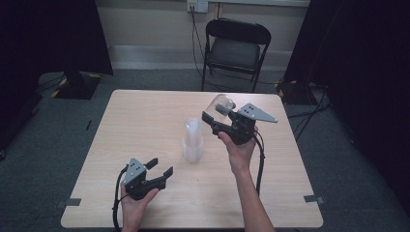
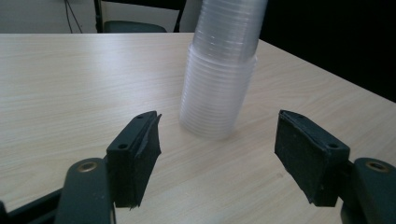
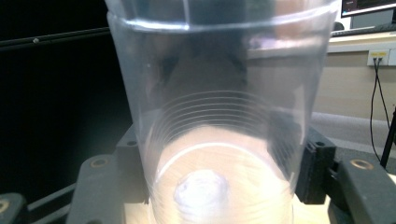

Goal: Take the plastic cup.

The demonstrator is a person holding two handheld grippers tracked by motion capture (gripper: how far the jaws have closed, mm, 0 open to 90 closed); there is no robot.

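While my right hand (image 1: 239, 147) is lifted above the table (image 1: 145, 116), wrist bent back, my right gripper (image 1: 216, 117) clamps a clear cup (image 1: 220, 106), tilted, just beside the cup stack (image 1: 192, 140). My left gripper (image 1: 160, 167) rests low near the front edge, jaws apart and empty. No writing is legible.

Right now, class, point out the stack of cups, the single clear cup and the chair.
stack of cups (image 1: 193, 140), high view, middle of its side
single clear cup (image 3: 219, 116), right gripper view, its clear wall
chair (image 1: 235, 52), high view, its seat
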